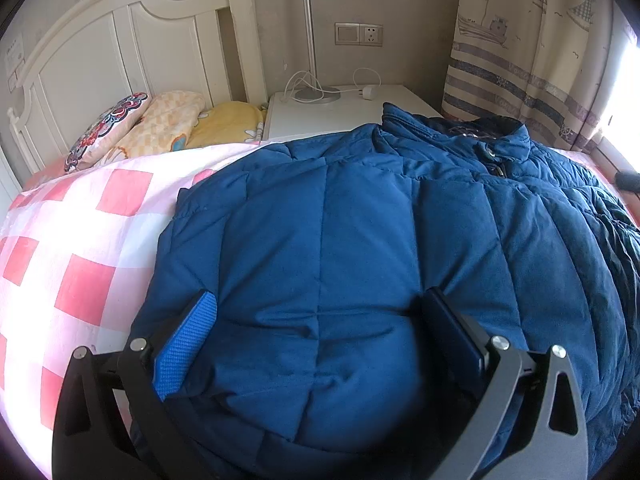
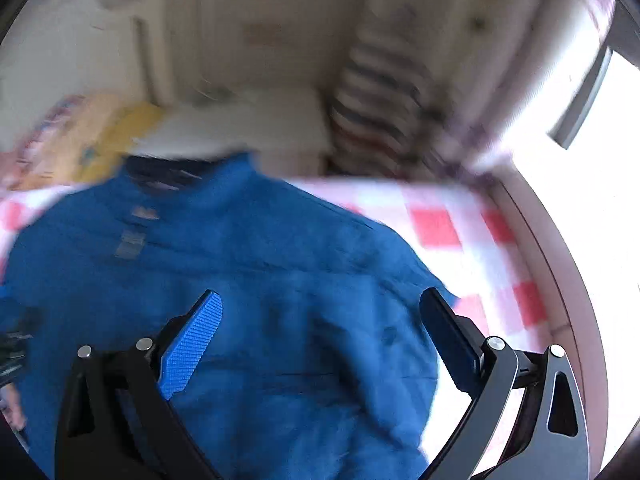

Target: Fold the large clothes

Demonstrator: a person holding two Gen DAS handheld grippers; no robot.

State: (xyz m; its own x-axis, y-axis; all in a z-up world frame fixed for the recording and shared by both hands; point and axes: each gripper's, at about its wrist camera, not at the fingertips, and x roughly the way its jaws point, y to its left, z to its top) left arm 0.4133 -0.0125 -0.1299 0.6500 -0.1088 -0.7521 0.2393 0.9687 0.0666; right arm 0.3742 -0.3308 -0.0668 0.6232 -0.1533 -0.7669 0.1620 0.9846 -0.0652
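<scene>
A large blue quilted jacket (image 1: 360,220) lies spread on the pink and white checked bed cover (image 1: 80,240), its collar (image 1: 496,132) toward the far right. My left gripper (image 1: 319,294) rests low on the jacket's near part, jaws wide apart, with puffy fabric bulging between the blue pads (image 1: 188,344). In the blurred right wrist view, the right gripper (image 2: 322,294) hovers open over the jacket (image 2: 260,248) near its right edge, holding nothing. The checked cover (image 2: 436,224) shows beyond that edge.
A white headboard (image 1: 120,40) and several pillows (image 1: 168,124) sit at the far left. A white nightstand (image 1: 340,112) with a lamp (image 1: 308,40) and charger cable stands behind the jacket. A striped curtain (image 1: 520,60) and a bright window (image 2: 580,160) are to the right.
</scene>
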